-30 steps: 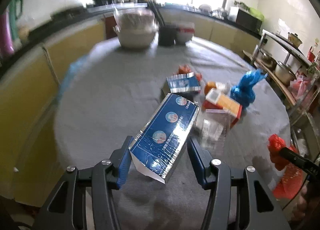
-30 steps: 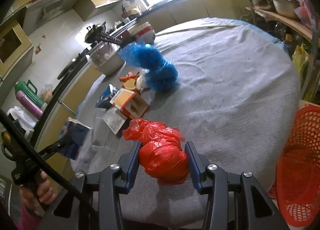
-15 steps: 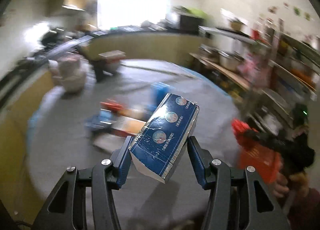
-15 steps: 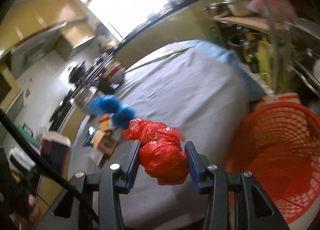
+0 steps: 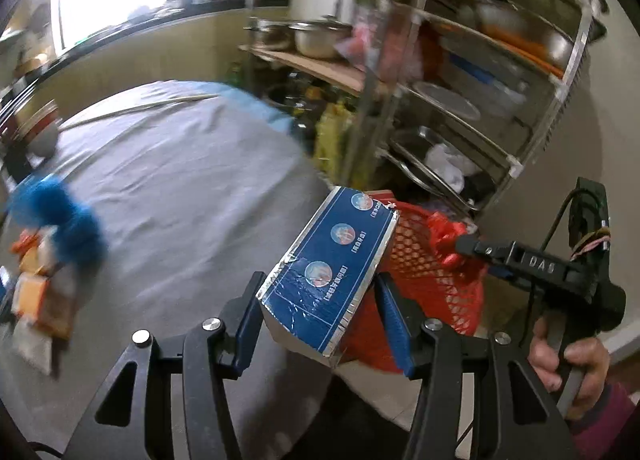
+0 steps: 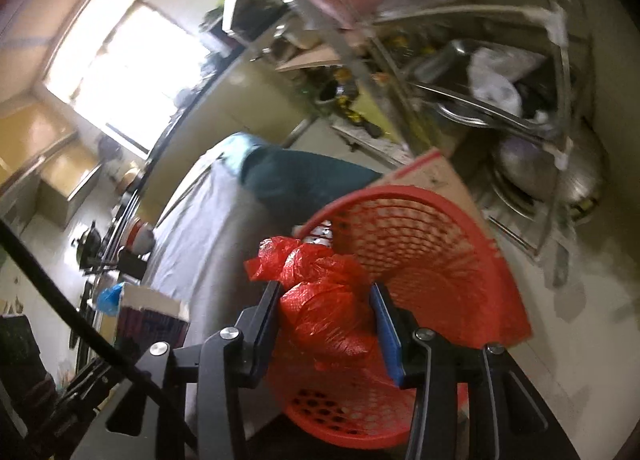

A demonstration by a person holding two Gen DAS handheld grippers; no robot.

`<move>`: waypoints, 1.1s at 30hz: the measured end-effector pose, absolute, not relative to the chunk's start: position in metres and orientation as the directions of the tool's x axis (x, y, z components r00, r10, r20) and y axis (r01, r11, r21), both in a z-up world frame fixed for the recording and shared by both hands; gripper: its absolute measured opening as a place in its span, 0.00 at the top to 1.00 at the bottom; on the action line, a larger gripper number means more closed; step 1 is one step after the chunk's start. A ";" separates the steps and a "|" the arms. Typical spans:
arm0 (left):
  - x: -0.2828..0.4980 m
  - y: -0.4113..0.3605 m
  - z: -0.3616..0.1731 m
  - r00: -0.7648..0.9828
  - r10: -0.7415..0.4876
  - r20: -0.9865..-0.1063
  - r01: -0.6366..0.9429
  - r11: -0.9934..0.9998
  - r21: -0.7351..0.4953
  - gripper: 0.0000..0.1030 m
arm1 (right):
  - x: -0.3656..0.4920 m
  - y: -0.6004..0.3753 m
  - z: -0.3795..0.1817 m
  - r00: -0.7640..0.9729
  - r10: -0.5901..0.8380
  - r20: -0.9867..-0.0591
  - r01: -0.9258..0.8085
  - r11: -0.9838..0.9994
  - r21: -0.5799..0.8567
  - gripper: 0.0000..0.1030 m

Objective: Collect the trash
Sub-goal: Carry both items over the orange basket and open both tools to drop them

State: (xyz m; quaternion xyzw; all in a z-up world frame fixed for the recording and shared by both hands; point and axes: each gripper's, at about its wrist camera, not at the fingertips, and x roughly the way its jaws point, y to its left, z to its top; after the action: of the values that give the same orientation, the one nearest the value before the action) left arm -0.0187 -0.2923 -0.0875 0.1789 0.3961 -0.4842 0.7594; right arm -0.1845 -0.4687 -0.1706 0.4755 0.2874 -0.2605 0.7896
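Observation:
My left gripper (image 5: 320, 300) is shut on a blue and silver carton (image 5: 332, 264), held tilted above the table's right edge with a red mesh basket (image 5: 436, 272) just behind it. In the right wrist view my right gripper (image 6: 326, 316) is shut on a crumpled red plastic bag (image 6: 324, 296), which hangs over the open mouth of the red mesh basket (image 6: 424, 260). The left wrist view also shows the right gripper (image 5: 460, 248) with the red bag (image 5: 444, 232) above the basket, and the hand (image 5: 576, 364) on its handle.
A round table under a grey cloth (image 5: 180, 188) carries a blue bag (image 5: 64, 220) and orange boxes (image 5: 40, 300) at the left. A metal rack (image 5: 460, 72) with pots and pans stands behind the basket. A flat cardboard piece (image 6: 436, 176) lies beside the basket.
Both grippers have swung right, away from the trash on the table, towards the red basket beside it. Each keeps its grip, on the carton and on the red bag.

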 end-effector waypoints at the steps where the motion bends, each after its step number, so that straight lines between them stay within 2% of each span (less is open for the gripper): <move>1: -0.024 -0.301 -0.090 0.209 -0.592 -0.778 0.888 0.448 -0.103 0.45 | -0.186 -0.470 -0.174 0.697 -0.134 -0.705 0.689 0.399 0.605 0.52; 3: -0.032 -0.318 -0.093 0.190 -0.592 -0.783 0.906 0.414 -0.093 0.44 | -0.192 -0.474 -0.177 0.697 -0.136 -0.704 0.695 0.372 0.616 0.44; 7: -0.030 -0.331 -0.097 0.181 -0.587 -0.790 0.904 0.415 -0.102 0.40 | -0.197 -0.479 -0.177 0.719 -0.151 -0.679 0.681 0.349 0.644 0.38; 14: -0.010 -0.286 -0.092 0.243 -0.581 -0.777 0.870 0.485 -0.090 0.39 | -0.191 -0.472 -0.162 0.727 -0.186 -0.662 0.670 0.403 0.623 0.37; 19: 0.002 -0.209 -0.093 0.346 -0.528 -0.776 0.806 0.590 -0.042 0.38 | -0.162 -0.453 -0.148 0.737 -0.158 -0.657 0.636 0.490 0.596 0.37; 22: 0.009 -0.157 -0.094 0.401 -0.486 -0.776 0.739 0.673 -0.040 0.37 | -0.136 -0.432 -0.141 0.754 -0.098 -0.649 0.584 0.552 0.595 0.37; 28: 0.034 -0.053 -0.090 0.555 -0.362 -0.749 0.503 0.863 -0.045 0.32 | -0.072 -0.376 -0.129 0.768 0.047 -0.639 0.455 0.662 0.595 0.37; 33: 0.059 -0.009 -0.095 0.599 -0.284 -0.749 0.381 0.924 -0.045 0.30 | -0.020 -0.320 -0.130 0.735 0.179 -0.654 0.348 0.728 0.590 0.37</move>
State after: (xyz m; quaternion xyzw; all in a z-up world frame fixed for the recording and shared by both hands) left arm 0.0586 -0.0087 -0.0950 0.0595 0.4072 -0.1863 0.8922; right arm -0.0200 -0.3199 -0.1305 0.3652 0.3604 -0.0494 0.8569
